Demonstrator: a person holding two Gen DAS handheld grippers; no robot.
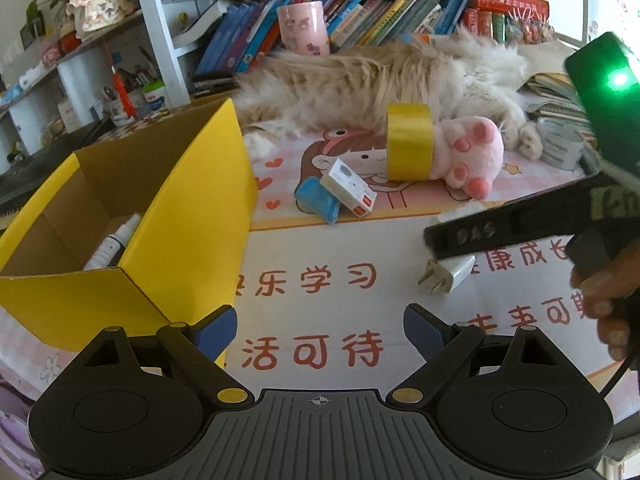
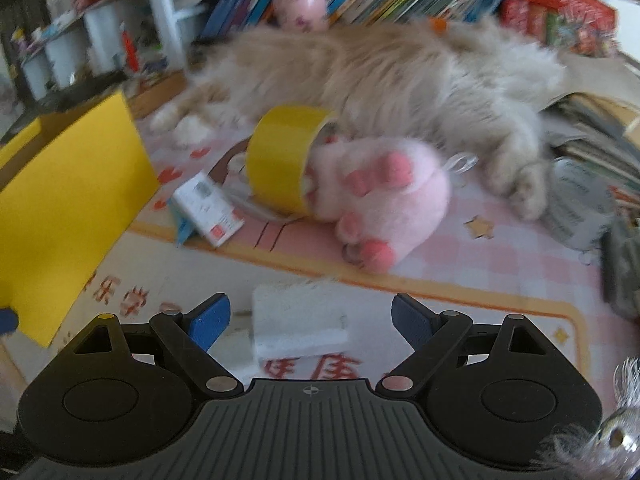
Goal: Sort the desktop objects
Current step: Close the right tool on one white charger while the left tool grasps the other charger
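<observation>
Left claw [image 1: 318, 330]: bottom centre of its view, jaws spread wide, nothing between them, only printed mat under it. Right claw [image 2: 310, 320]: bottom centre of its own view, likewise released and empty. That view is smeared, so fine detail is poor.

Key relation: a white block [image 2: 298, 322] lies just ahead of the right claw, between the lines of its two fingers and a little left of centre, long axis roughly across the frame. In the left view a white charger plug [image 1: 450, 276] lies at lower right, prongs pointing left, partly under the right claw's finger. I cannot tell whether block and plug are one thing. Judgement: right hand is nearer by far; a short advance and a squeeze should take it.

Middle distance: yellow box [image 1: 168, 216] at left, flaps up, one white bottle [image 1: 114, 242] inside. Judged the drop place.

Further: one blue eraser [image 1: 316, 200] with one small white box [image 1: 348, 192] leaning on it; one yellow tape roll [image 1: 410, 142] touching one pink plush paw [image 1: 470, 154]; one clear tape roll [image 1: 560, 144] at right.

Far: one cat [image 1: 380, 80] lying along the bench, books behind.
</observation>
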